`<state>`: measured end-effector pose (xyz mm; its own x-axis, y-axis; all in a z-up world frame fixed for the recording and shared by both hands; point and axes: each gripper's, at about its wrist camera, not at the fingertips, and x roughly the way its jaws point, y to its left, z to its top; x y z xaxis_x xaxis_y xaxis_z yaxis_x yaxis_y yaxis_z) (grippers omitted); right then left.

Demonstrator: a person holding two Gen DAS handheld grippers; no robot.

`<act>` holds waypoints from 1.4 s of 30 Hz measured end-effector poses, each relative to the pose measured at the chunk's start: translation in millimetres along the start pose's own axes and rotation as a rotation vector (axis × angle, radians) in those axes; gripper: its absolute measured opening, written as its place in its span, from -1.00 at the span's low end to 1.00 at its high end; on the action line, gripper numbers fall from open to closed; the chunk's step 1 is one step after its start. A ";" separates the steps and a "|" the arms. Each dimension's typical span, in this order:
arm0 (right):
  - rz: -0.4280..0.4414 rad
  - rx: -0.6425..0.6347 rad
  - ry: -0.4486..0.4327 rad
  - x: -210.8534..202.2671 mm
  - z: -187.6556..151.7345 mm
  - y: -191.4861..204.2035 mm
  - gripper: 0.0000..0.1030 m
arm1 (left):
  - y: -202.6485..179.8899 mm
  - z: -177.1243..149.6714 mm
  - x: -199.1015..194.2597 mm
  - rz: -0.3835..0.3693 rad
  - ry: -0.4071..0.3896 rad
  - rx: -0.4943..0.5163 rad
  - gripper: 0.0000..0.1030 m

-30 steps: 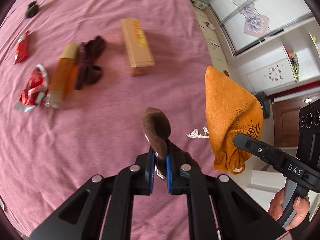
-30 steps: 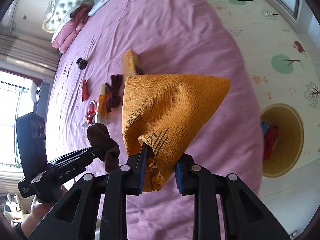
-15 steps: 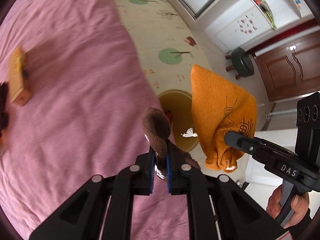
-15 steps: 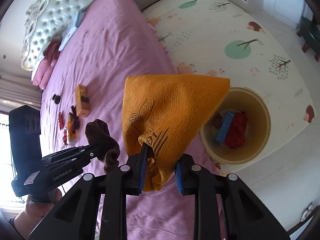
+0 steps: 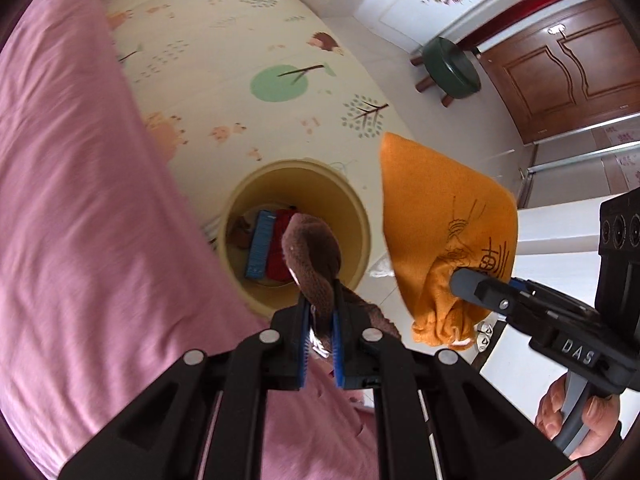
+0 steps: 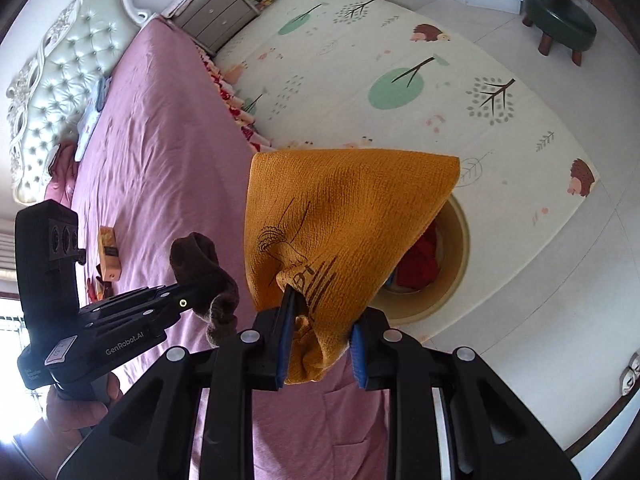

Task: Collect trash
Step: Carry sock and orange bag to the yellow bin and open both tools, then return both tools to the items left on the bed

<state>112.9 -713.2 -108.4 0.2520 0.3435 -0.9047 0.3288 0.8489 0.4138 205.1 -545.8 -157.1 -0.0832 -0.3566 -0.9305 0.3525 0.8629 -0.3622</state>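
Brown sock sits pinched tight in the left gripper's fingers, right above the yellow bin; the right gripper clamps an orange cloth pouch off toward the rim. Release now and the pouch probably lands on the floor mat.

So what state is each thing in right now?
Left gripper: shut on the brown knitted sock.
Right gripper: shut on the orange cloth pouch.
Round yellow bin: open, holding a blue box and something red.
Pink bedsheet: wrinkled.
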 end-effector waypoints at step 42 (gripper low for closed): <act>0.091 -0.334 0.096 35.6 -30.8 210.0 0.03 | 166.8 -115.8 -134.6 0.162 -0.197 -0.380 0.51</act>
<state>162.9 -510.4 -56.8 0.1747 0.4467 -0.8774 -0.0108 0.8920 0.4520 167.1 -312.4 -98.5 0.1368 -0.2362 -0.9620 -0.0233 0.9701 -0.2415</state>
